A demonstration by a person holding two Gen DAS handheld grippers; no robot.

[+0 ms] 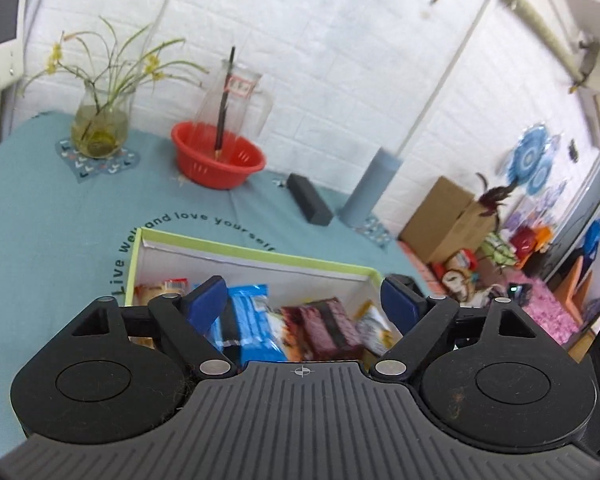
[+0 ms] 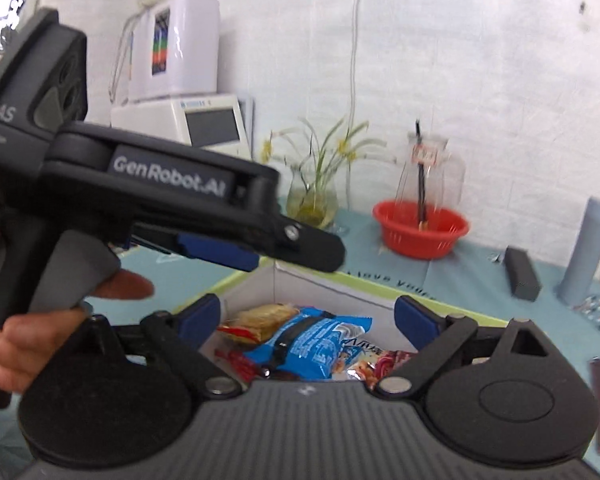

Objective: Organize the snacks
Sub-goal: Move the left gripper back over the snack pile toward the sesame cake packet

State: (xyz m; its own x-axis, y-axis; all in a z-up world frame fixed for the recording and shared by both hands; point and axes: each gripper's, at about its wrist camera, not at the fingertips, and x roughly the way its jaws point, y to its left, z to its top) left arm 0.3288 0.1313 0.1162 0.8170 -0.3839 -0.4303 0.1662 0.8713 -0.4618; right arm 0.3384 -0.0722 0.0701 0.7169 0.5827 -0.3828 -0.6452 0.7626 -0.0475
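Snacks (image 1: 300, 320) lie in the white box (image 1: 260, 268) with the green rim, right under both grippers. Left gripper (image 1: 304, 300) has its fingers wide apart and holds nothing. Right gripper (image 2: 306, 316) is wide too, empty. The box sits on the blue-green tabletop (image 1: 40, 220). Farther back stand a red bowl (image 1: 218, 160) and a vase (image 1: 100, 128).

"What kind of place is this?"

"A room in a home. See the table with the blue cloth (image 1: 40, 208), the vase of flowers (image 1: 100, 120), the red bowl (image 1: 218, 160), and the toys and boxes (image 1: 448, 220) on the floor."
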